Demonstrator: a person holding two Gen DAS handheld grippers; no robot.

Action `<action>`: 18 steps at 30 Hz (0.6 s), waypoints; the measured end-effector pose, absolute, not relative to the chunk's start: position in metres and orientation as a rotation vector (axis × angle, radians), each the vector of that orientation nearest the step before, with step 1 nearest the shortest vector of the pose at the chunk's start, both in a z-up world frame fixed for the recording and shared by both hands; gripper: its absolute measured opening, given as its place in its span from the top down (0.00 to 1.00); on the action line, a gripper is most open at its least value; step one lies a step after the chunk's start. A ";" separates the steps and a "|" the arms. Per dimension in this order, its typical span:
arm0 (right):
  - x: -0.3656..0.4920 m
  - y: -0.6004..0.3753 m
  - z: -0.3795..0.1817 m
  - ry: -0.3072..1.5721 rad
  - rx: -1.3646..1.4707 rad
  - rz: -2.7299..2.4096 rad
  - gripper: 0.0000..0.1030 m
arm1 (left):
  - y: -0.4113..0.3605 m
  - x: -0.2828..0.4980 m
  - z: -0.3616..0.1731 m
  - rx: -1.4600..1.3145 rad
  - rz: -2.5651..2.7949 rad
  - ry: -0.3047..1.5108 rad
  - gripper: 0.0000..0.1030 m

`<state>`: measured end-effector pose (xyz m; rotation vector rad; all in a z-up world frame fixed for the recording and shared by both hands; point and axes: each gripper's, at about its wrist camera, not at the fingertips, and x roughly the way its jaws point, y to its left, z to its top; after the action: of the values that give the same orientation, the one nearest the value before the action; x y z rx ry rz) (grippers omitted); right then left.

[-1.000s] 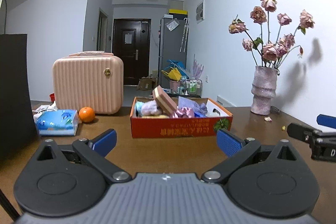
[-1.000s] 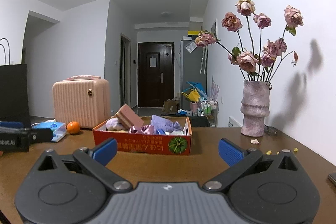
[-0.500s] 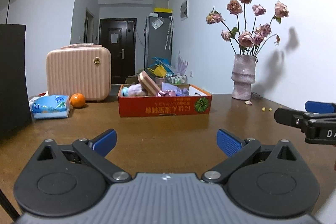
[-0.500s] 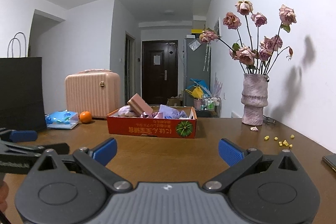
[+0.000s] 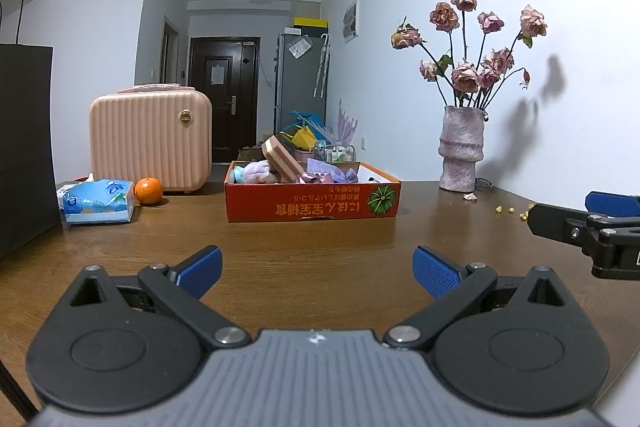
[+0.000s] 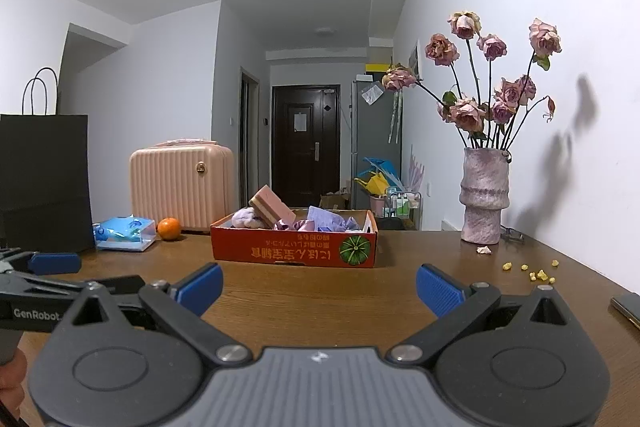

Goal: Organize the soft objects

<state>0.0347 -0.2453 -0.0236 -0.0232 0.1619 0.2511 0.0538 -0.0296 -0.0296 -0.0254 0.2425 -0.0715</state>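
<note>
1. Over the last second both cameras have drawn back from the red cardboard box [image 5: 312,201]: it filled more of the frame a second ago and now sits smaller, at centre, with a wide stretch of bare bench [image 5: 320,247] in front of it. In the left view it has grown slightly again since half a second ago.
2. I read this as a retreat from the box with nothing carried, which fits either a drop-off just done or a pause before reaching in; the frames do not settle which.
3. My left hand-held gripper [image 5: 316,269] is spread wide, nothing between the blue pads. My right hand-held gripper [image 6: 318,285] is spread likewise and empty.
4. The box holds the soft things: a lilac plush lump [image 5: 258,171] at left, a pink-and-tan sponge block [image 5: 282,159] leaning tilted above the rim, crumpled purple cloth [image 5: 332,173] at right, and something pale blue at the far left corner, too small to name.
5. Left of the box stand an orange [image 5: 149,191], just beside a blue tissue pack [image 5: 98,201], with a pink hard case [image 5: 150,141] behind them. A black paper bag [image 6: 44,183] stands at the frame's left edge; its contents are hidden.
6. At right, a vase of dried roses [image 5: 460,155].
</note>
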 end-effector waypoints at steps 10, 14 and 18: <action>0.034 -0.246 -0.024 0.160 -0.021 0.246 0.00 | -0.030 0.052 -0.029 -0.025 -0.072 0.239 0.00; 0.034 -0.246 -0.024 0.159 -0.021 0.246 0.00 | -0.030 0.052 -0.029 -0.025 -0.073 0.239 0.00; 0.034 -0.246 -0.024 0.160 -0.022 0.247 0.00 | -0.030 0.052 -0.029 -0.026 -0.071 0.239 0.00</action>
<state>0.0341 -0.2460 -0.0236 -0.0215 0.1601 0.2466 0.0518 -0.0298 -0.0292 -0.0263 0.2391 -0.0713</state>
